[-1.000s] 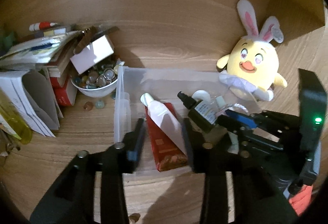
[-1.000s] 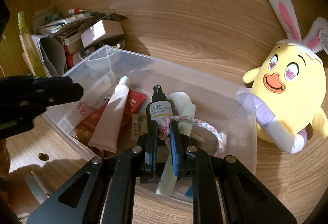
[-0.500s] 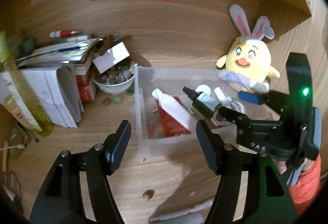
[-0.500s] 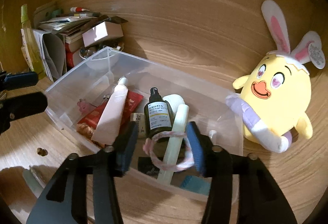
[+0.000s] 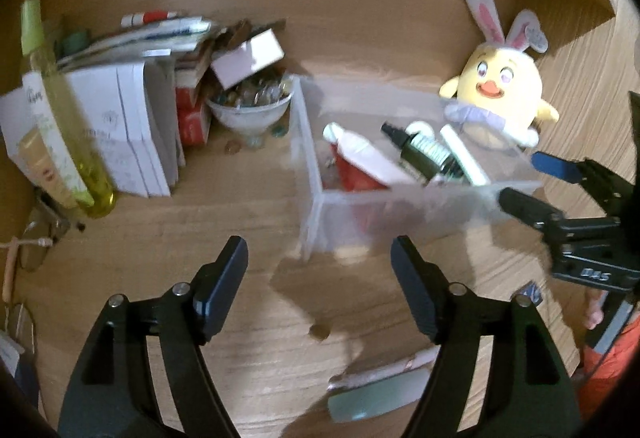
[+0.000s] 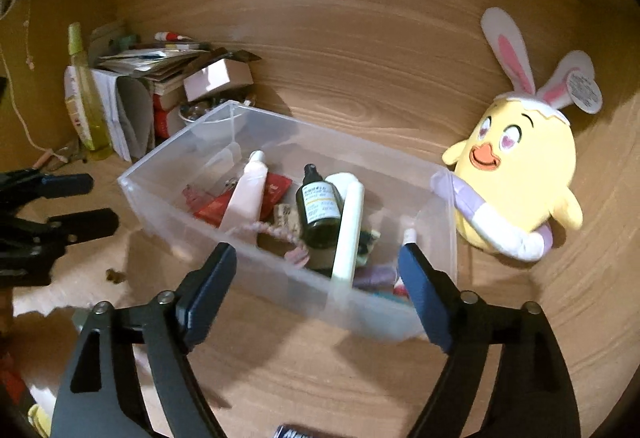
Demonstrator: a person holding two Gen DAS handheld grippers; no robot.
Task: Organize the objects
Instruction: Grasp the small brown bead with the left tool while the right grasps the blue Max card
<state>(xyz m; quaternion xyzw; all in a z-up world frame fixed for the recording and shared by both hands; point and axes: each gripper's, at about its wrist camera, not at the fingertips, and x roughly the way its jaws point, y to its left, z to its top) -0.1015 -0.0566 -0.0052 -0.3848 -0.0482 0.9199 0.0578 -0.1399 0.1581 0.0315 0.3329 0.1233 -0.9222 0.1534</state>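
**Inspector:** Left wrist view. Your left gripper (image 5: 318, 270) is spread wide and empty, above bare desk (image 5: 240, 238) before the clear bin (image 5: 316, 173). A pen-like stick (image 5: 384, 372) and a pale flat piece (image 5: 372, 400) lie loose near the desk's front edge. I judge those are next: straddle one squarely before closing.

**Operator:** And the right?

**Inspector:** Right wrist view. Your right gripper (image 6: 316, 292) is released, holding nothing, over the bin's near wall. The braided band (image 6: 276, 234) lies inside, beside the dark bottle (image 6: 318, 211). Clear that rim before you swing away.
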